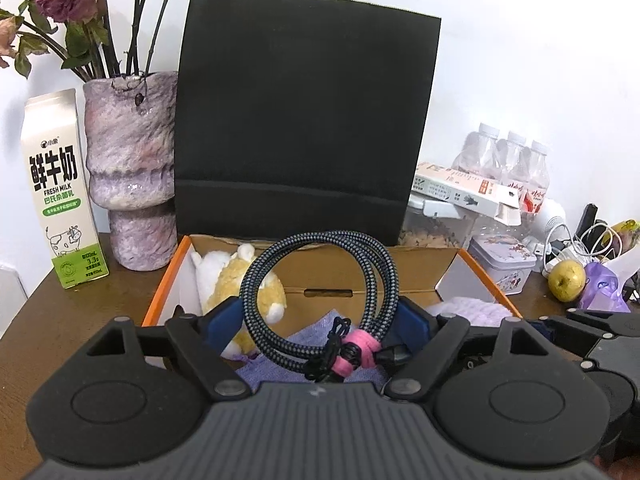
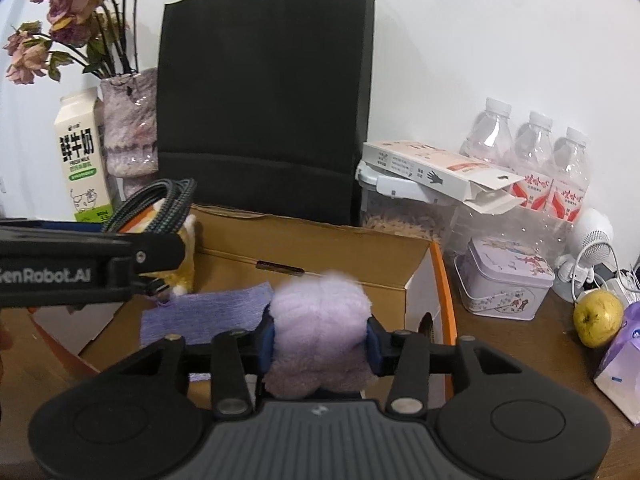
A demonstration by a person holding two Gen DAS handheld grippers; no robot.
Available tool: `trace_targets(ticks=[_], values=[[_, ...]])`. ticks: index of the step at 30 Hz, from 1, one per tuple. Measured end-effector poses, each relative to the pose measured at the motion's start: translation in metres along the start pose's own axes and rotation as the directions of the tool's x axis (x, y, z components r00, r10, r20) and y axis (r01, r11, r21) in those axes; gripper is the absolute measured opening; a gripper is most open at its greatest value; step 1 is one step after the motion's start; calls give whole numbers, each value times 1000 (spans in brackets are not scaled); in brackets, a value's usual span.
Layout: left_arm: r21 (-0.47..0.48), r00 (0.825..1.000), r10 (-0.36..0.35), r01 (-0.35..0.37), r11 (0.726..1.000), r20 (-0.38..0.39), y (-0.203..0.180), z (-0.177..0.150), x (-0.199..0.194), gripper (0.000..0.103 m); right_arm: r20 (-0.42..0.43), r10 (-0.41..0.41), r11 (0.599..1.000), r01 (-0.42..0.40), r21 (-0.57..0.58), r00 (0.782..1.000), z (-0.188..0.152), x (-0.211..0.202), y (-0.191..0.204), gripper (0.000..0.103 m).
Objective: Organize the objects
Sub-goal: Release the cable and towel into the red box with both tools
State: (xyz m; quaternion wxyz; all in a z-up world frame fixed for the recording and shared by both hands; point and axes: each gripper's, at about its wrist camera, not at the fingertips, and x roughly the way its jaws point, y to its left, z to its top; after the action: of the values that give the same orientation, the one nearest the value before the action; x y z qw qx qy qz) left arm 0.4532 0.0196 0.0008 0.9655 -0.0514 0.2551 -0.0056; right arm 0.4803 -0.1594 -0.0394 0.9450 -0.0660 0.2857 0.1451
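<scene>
1. Carrying coiled cable [image 1: 320,280] in left tongs [image 1: 320,320], pads against the coil, above cardboard box [image 1: 360,276].
2. Holding purple plush [image 2: 320,332] between right tongs [image 2: 320,340], over box, jaws partly apart.
3. Next, likely: lower both into box, release.

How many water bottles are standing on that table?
3 water bottles, side by side against the wall at the right: left, middle, right, behind the white carton. More may hide behind.
</scene>
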Motion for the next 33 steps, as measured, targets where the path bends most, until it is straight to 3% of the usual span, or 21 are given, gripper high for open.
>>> trace_targets(ticks=[2,3,4,8,33], values=[[-3,1000,3,-3,1000,-5,1,0,1,95,2,-6,1000,6,5,1000,0,0,-2,60],[-7,1000,8,-8,1000,-1,1,0,1,103,4,-7,1000,7,7,1000,0,-1,-2,73],[-9,1000,13,-12,1000,8,2,-1,-1,103,9,-8,1000,7,8,1000,0,-2,-3,87],[-3,1000,25,-24,1000,9,1,0,-1,103,13,-8,1000,8,11,1000,-1,-5,-4,101],[-12,999,10,-9,1000,49,4,2,-33,103,24,-31,999,30,32,999,-9,-42,-8,103]])
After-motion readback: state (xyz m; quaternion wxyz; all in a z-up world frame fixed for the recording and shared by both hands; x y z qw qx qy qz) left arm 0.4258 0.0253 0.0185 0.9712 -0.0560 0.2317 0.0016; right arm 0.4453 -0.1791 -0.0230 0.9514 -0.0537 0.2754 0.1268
